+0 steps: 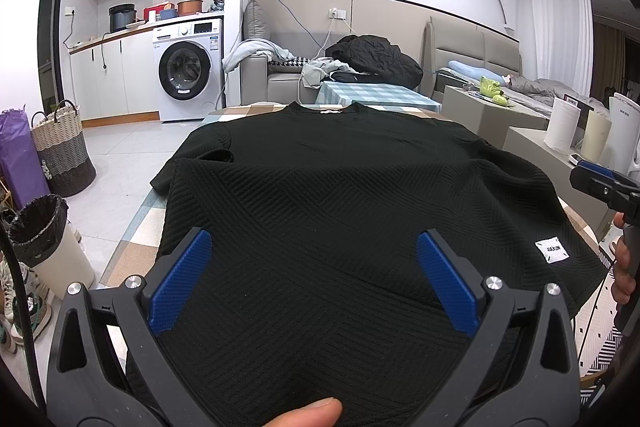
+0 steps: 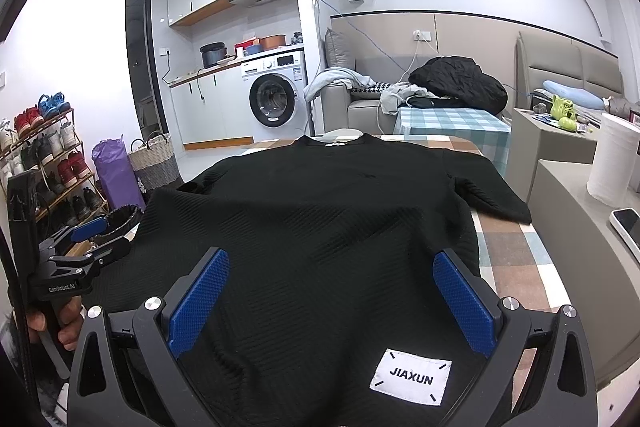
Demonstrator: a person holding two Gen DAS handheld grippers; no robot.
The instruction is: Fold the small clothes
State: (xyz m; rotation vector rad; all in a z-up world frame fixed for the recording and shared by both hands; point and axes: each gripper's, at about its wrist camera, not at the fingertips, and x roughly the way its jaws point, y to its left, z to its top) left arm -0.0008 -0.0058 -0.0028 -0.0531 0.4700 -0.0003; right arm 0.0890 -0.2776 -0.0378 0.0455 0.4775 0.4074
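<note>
Nearest the left wrist camera, the left gripper [image 1: 314,267] holds its two blue-padded fingers [image 1: 180,283] spread wide above the near hem area of the black textured knit T-shirt [image 1: 340,195]; nothing is held between them. A fingertip of the person's hand [image 1: 310,413] shows at the bottom edge of this view.

The right gripper [image 2: 331,291] is likewise spread wide, its blue-padded fingers [image 2: 460,303] standing apart over the same garment and pinching nothing. Just inside the right-hand finger lies a white rectangular fabric label printed "JIAXUN" [image 2: 411,381], sewn near the hem of the shirt.

In the right wrist view the left gripper appears at the left edge, with the person's hand [image 2: 60,327] wrapped around its handle. In the left wrist view the right gripper [image 1: 604,187] appears at the right edge, beside the garment.

The T-shirt lies spread flat on the worktop covered with a checked brown, blue and cream cloth [image 2: 516,255]. Both short sleeves extend sideways, and the neckline [image 2: 338,141] points away from the cameras at the far edge.

Beyond the worktop stand a white front-loading washing machine [image 1: 188,75] and a grey sofa heaped with clothing [image 1: 344,67]. A woven two-tone laundry basket [image 1: 64,151] and a bin lined with a black bag [image 1: 52,239] stand on the floor at the left.
</note>
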